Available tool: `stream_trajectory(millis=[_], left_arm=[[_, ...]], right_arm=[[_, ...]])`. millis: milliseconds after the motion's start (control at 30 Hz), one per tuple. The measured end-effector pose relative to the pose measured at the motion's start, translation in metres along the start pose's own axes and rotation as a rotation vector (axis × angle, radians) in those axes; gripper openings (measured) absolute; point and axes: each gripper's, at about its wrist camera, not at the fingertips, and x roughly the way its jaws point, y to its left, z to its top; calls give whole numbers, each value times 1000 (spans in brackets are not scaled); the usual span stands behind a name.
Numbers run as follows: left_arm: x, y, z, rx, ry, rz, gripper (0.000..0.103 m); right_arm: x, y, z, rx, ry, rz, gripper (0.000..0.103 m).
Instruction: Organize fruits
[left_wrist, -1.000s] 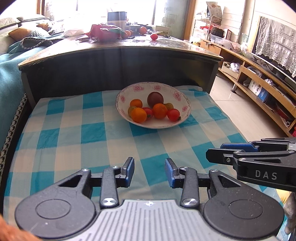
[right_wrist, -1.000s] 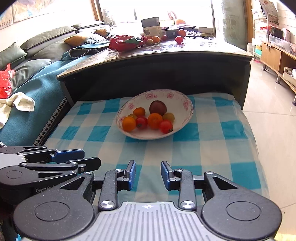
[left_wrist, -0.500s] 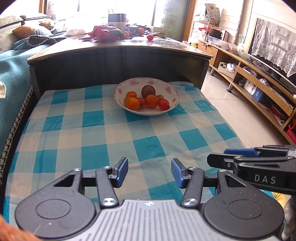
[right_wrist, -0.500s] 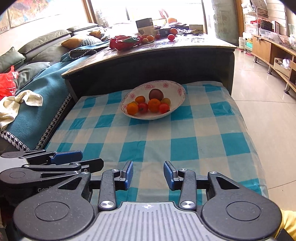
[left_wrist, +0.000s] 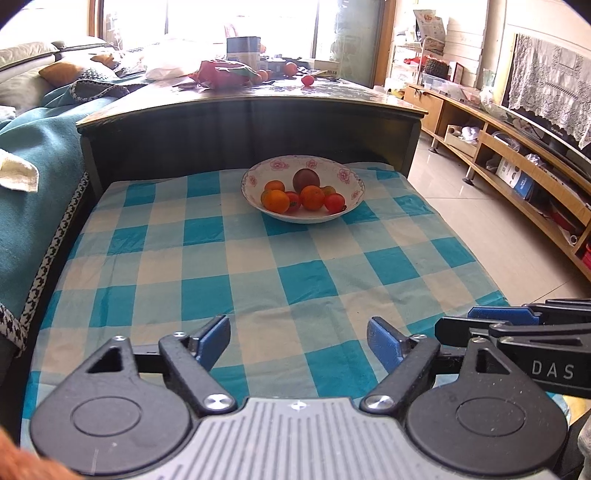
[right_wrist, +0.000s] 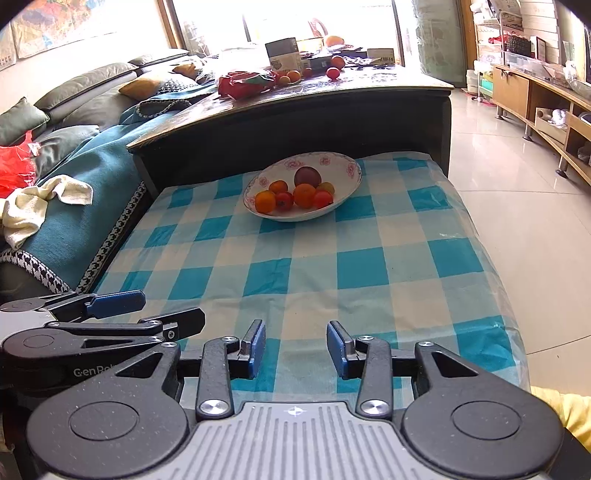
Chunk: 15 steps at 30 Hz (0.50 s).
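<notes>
A white floral bowl (left_wrist: 349, 173) stands at the far end of the blue checked cloth (left_wrist: 258, 258). It holds several oranges (left_wrist: 275, 201), small tomatoes (left_wrist: 334, 202) and a dark purple fruit (left_wrist: 306, 180). The bowl also shows in the right wrist view (right_wrist: 343, 164). My left gripper (left_wrist: 299, 338) is open and empty above the cloth's near end. My right gripper (right_wrist: 295, 345) is open and empty beside it, and shows at the right edge of the left wrist view (left_wrist: 517, 321). More loose fruit (left_wrist: 307, 79) lies on the dark table behind.
A dark wooden table (left_wrist: 251, 110) rises behind the cloth, with a red bag (left_wrist: 225, 74) and a box (left_wrist: 243, 51) on it. A teal-covered sofa (right_wrist: 74, 177) is at the left. A low wooden shelf unit (left_wrist: 517, 166) and tiled floor (right_wrist: 517, 206) are at the right.
Both grippers have drawn back from the bowl towards the near end of the cloth. The left gripper's fingers have spread wider. The fruit in the bowl has not moved.
</notes>
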Motion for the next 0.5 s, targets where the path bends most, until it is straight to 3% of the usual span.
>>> stream_trajectory(millis=[267, 500], left_arm=[[-11, -2, -7, 10, -17, 33, 102], [-16, -2, -12, 1, -15, 37, 103]], right_arm=[[-10, 4, -10, 2, -5, -5, 36], [-15, 4, -17, 4, -6, -10, 37]])
